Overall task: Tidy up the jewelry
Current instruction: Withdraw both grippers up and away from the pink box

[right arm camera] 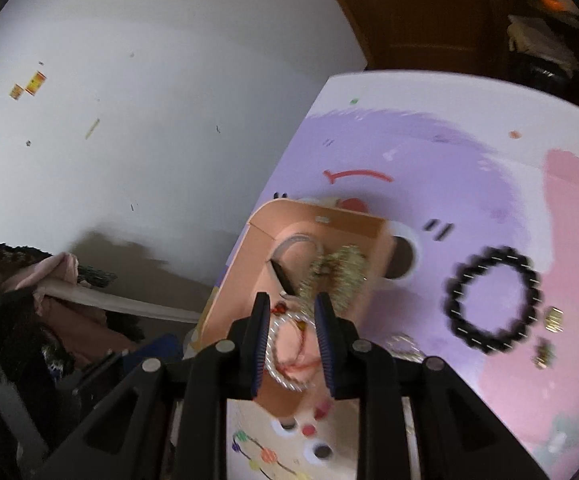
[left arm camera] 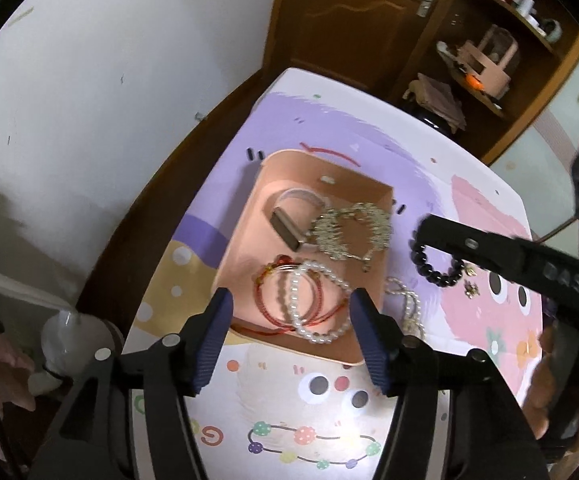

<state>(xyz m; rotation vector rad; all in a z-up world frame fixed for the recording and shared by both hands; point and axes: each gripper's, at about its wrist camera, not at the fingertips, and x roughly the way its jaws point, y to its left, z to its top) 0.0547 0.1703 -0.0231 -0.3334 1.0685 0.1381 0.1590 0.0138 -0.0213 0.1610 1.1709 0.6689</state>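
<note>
A pink tray (left arm camera: pixel 249 248) on the cartoon-print table mat holds a pearl bracelet (left arm camera: pixel 317 337), a red bangle (left arm camera: pixel 259 300), a gold chain (left arm camera: pixel 353 228) and a dark clasp band (left arm camera: pixel 285 232). My left gripper (left arm camera: pixel 292 296) hovers open over the tray's near end, with the pearl bracelet and bangle below its gap and nothing between the pads. One finger (left arm camera: pixel 489 252) of the right gripper reaches over a black bead bracelet (left arm camera: pixel 437 276) lying on the mat. In the blurred right wrist view, my right gripper (right arm camera: pixel 292 302) hangs above the tray (right arm camera: pixel 249 280) with a narrow gap and nothing in it. The black bracelet (right arm camera: pixel 451 308) lies off to its right.
Small gold pieces (right arm camera: pixel 553 318) and a pale chain (left arm camera: pixel 405 304) lie on the mat beside the tray. A white wall stands to the left, with a wooden door (left arm camera: pixel 349 20) and cluttered shelves (left arm camera: pixel 485 64) behind the table. A pile of clothes (right arm camera: pixel 29 300) lies beyond the table's left edge.
</note>
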